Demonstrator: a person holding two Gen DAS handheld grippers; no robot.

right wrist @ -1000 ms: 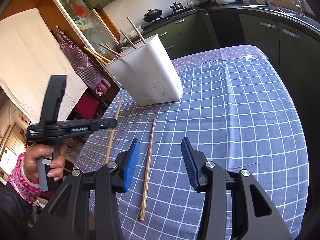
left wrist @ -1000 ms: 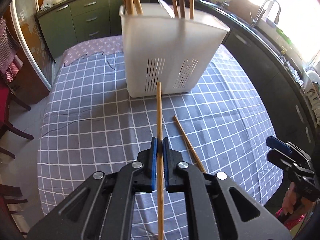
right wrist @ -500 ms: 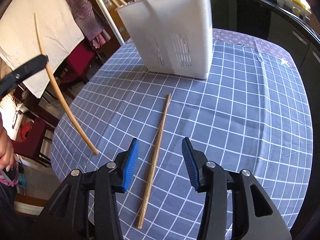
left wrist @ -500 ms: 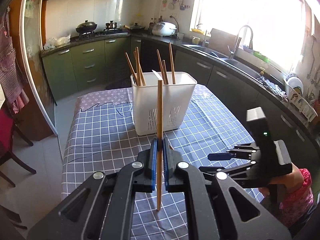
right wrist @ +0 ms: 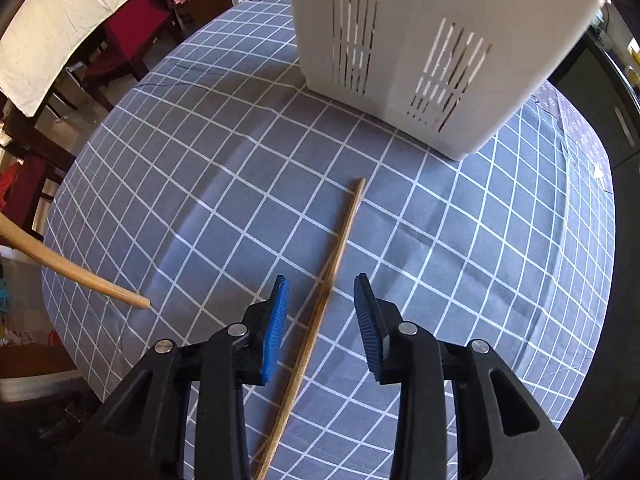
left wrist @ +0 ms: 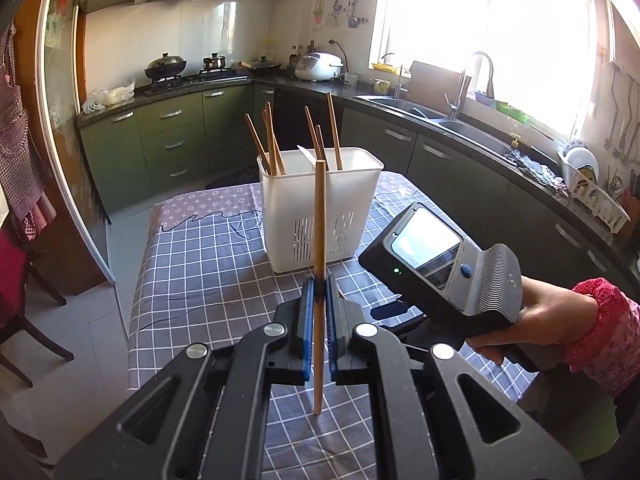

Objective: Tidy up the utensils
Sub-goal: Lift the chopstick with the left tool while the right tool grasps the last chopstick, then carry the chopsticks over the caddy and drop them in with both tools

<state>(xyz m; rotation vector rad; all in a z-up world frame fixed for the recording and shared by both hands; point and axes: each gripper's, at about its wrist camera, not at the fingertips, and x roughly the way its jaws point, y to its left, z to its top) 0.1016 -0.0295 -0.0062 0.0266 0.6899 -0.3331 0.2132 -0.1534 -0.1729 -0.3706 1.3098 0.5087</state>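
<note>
Several chopsticks already stand in the white slotted holder (left wrist: 320, 208) at twelve o'clock. Left tongs (left wrist: 319, 312) pinch one chopstick (left wrist: 319, 240) upright, clear of the checked surface (left wrist: 200, 272), not yet dropped in. Right tongs (right wrist: 320, 320), spread wide, hover low over the last chopstick (right wrist: 332, 264), which lies flat between the blue pads, running toward one o'clock. By my judgement, two remain to stow.

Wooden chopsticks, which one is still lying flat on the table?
The long wooden chopstick on the checked cloth between the right gripper's open jaws; the others stand in the white holder or are held.
</note>
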